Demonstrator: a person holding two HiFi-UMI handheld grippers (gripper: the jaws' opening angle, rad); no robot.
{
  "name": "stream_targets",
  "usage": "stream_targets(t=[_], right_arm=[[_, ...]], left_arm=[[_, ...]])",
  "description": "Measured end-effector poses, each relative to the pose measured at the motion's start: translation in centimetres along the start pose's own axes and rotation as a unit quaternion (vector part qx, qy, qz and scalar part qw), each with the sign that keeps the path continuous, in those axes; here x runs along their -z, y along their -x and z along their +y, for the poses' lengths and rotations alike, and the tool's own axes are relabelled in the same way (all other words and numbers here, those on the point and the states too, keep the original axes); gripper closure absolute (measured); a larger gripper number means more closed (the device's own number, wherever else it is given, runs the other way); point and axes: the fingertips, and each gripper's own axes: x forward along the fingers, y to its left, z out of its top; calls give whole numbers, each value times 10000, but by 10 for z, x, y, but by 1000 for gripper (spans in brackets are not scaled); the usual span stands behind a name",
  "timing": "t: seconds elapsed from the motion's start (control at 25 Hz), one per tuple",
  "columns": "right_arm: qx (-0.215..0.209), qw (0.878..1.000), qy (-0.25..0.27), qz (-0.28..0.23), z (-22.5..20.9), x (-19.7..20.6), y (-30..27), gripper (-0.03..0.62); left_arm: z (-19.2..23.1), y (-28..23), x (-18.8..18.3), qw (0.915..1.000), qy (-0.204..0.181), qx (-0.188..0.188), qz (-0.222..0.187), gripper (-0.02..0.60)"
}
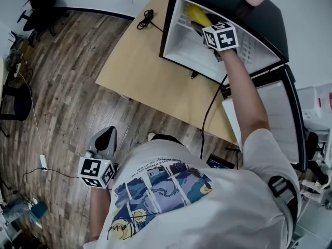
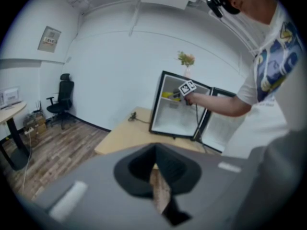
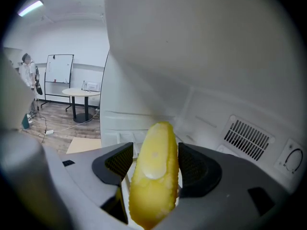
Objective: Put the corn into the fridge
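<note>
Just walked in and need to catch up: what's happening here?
A person with a gripper in each hand is loading a mini fridge, whose door stands open. The right gripper is shut on a yellow corn cob and reaches into the fridge's upper part; the corn is not yet released. The left gripper is shut, holds nothing, and hangs low at the person's side above the wooden floor.

The head view is looking steeply down over the person [image 1: 207, 201] onto the open mini fridge [image 1: 182, 41] and wooden table [image 1: 140, 71]. The left gripper view is facing both from well back. The right gripper view is looking close-up into the mini fridge's interior.
</note>
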Motion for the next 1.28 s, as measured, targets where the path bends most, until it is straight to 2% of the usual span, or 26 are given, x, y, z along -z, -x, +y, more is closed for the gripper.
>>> stream_targets(t=[0.76,1.28], right_arm=[[430,9986,-298,19,5,24,62,335],[762,9959,-458,146,54,42,133,336]], left_arm=[[-10,27,15,9994,-118,307,-58,572],[-10,84,46,9981,-185,574,-98,572]])
